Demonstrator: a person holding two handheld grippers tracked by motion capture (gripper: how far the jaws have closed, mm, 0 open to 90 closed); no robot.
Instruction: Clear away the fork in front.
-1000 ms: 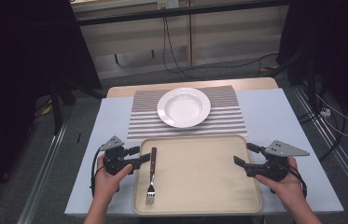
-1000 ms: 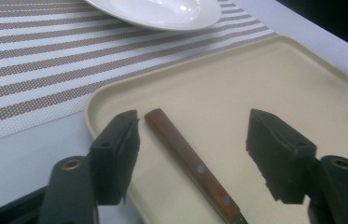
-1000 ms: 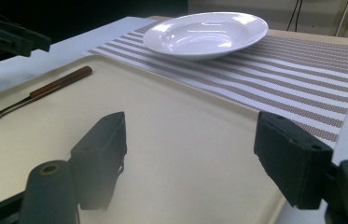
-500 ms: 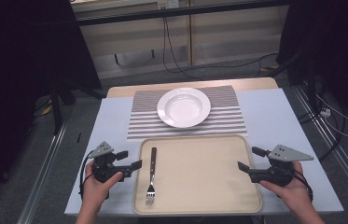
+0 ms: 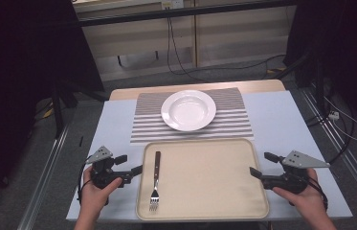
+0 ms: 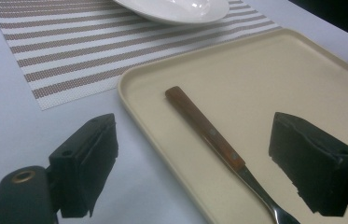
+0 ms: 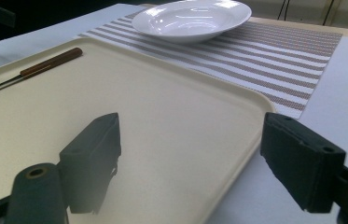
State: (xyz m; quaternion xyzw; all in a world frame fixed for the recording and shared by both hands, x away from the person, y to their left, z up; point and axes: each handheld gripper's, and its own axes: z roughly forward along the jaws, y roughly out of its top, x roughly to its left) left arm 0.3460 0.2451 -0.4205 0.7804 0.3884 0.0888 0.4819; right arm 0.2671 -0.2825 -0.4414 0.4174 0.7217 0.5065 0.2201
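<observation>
A fork (image 5: 156, 179) with a brown wooden handle lies along the left side of a beige tray (image 5: 205, 191), tines toward the near edge. My left gripper (image 5: 130, 163) is open just outside the tray's left rim and points at the fork. From the left gripper view, the fork handle (image 6: 204, 130) lies between and beyond the open jaws, not touched. My right gripper (image 5: 260, 163) is open at the tray's right rim with nothing in it. Its own view has the tray (image 7: 162, 84) ahead and the fork (image 7: 45, 65) at the far left.
A white plate (image 5: 188, 110) sits on a striped placemat (image 5: 233, 124) behind the tray, on a pale blue table top (image 5: 281, 120). Cables run across the floor beyond the table. Dark stands flank the table on both sides.
Both hands have drawn back and outward: the left gripper moved left off the tray's edge, and the right gripper moved a little right and nearer the front. Both stay open.
</observation>
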